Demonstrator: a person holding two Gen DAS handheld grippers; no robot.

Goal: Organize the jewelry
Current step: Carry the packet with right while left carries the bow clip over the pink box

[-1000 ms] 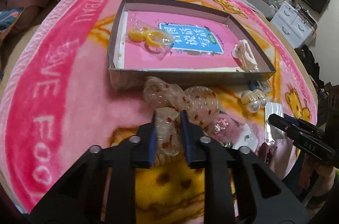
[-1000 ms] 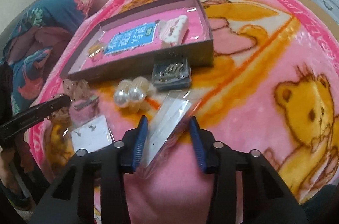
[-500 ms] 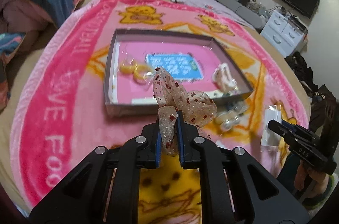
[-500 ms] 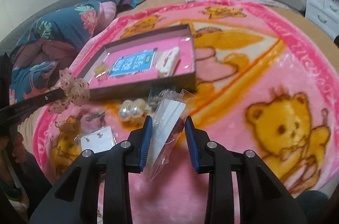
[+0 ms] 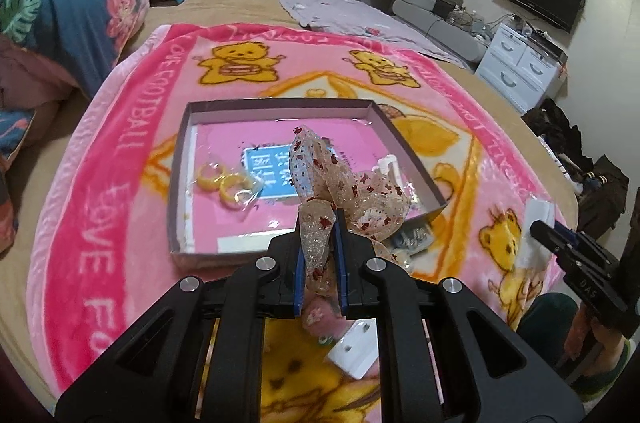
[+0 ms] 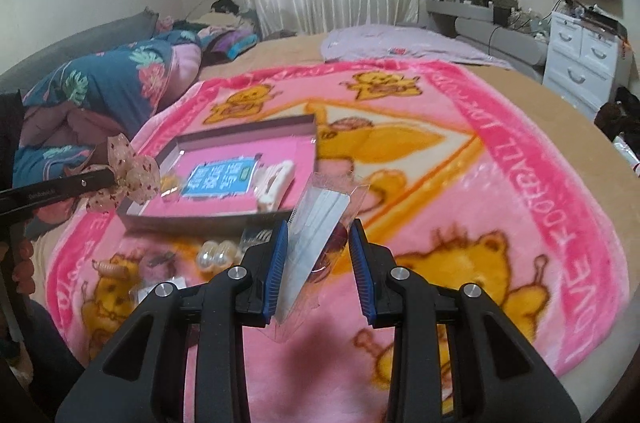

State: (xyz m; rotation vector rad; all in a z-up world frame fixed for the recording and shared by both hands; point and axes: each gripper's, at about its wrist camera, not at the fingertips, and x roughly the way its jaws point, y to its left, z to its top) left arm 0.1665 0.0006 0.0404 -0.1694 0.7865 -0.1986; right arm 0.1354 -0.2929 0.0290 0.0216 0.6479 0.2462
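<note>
My left gripper is shut on a sheer ribbon bow with red dots, held up in front of the shallow grey box with a pink lining. In the right wrist view the same gripper and bow hang at the left, by the box's near corner. My right gripper is shut on a clear plastic packet with a white card inside, lifted above the blanket. From the left wrist view it shows at the right edge with the packet.
The box holds bagged yellow rings, a blue card and a white hair clip. Loose on the pink bear blanket lie pearl pieces, a small blue case and a white earring card. Bedding is piled at the left.
Both grippers closed on their items and rose. The bow and the packet left the blanket and now hang nearer the box.
</note>
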